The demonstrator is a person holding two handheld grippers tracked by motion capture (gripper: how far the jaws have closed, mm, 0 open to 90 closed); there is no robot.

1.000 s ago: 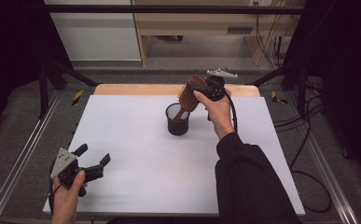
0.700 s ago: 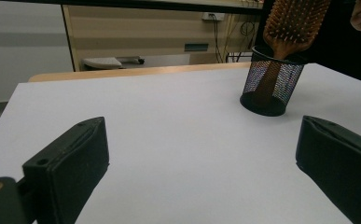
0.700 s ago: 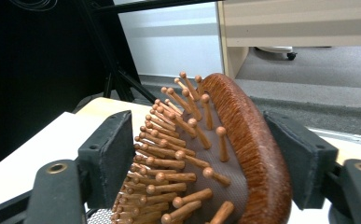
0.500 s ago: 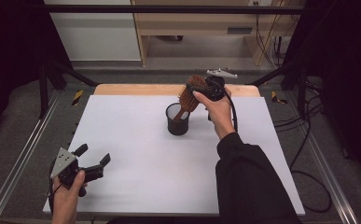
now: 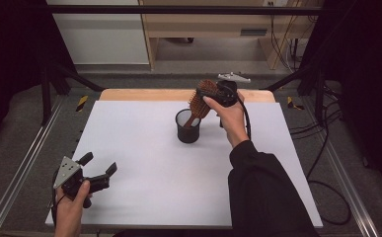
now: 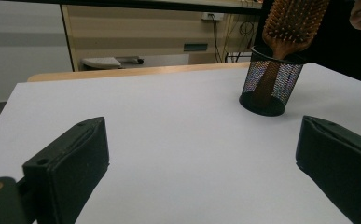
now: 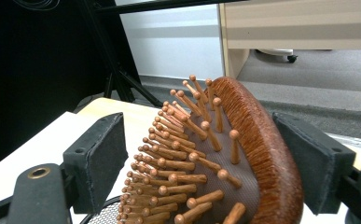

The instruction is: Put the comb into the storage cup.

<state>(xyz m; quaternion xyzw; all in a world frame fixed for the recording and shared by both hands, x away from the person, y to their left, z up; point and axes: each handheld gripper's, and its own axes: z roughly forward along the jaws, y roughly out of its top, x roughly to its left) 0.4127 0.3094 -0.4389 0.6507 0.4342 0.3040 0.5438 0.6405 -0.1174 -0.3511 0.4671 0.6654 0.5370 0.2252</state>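
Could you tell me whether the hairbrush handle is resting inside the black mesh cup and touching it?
Touching. In the left gripper view, the hairbrush stands with its handle down inside the mesh cup, leaning against the rim. The high view agrees.

Left tongs [image 5: 98, 170] agape, low; right tongs [image 5: 213, 94] raised, jaws just widened.

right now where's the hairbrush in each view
high view: hairbrush above centre, handle down in the black mesh cup, head leaning toward the right claw.
left gripper view: top right, handle in the cup.
right gripper view: head at centre between the black jaws.
shared landmark: the mesh cup.
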